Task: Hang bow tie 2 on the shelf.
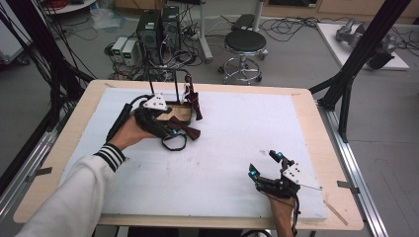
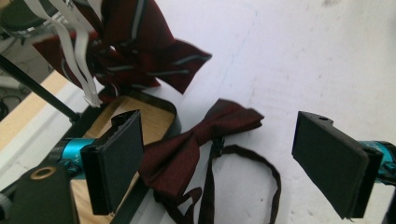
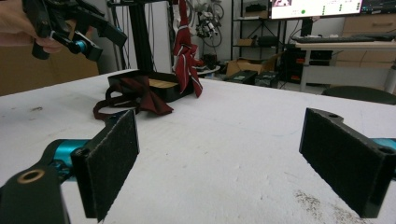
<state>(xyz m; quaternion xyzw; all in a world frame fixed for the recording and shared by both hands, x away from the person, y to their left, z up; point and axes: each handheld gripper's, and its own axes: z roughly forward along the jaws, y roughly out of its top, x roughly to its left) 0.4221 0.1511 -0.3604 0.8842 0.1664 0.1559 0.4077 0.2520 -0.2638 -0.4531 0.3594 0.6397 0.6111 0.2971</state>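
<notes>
A plain dark red bow tie (image 1: 183, 127) (image 2: 196, 140) (image 3: 140, 95) with a looped strap lies on the white mat, partly over the edge of a small black stand base (image 1: 178, 112) (image 2: 144, 116) (image 3: 159, 86). A striped dark red bow tie (image 1: 193, 101) (image 2: 135, 51) (image 3: 186, 60) hangs from the stand's frame. My left gripper (image 1: 169, 132) (image 2: 229, 158) hovers open just above the plain bow tie, jaws either side of it and apart from it. Near the table's front right, my right gripper (image 1: 267, 164) (image 3: 233, 158) stands open and holds nothing.
The white foam mat (image 1: 237, 128) covers most of the wooden table (image 1: 316, 123). Beyond the far edge are a black stool (image 1: 245, 44), computer towers (image 1: 158, 29) and cables on the floor. Black frame posts (image 1: 360, 49) rise at the right.
</notes>
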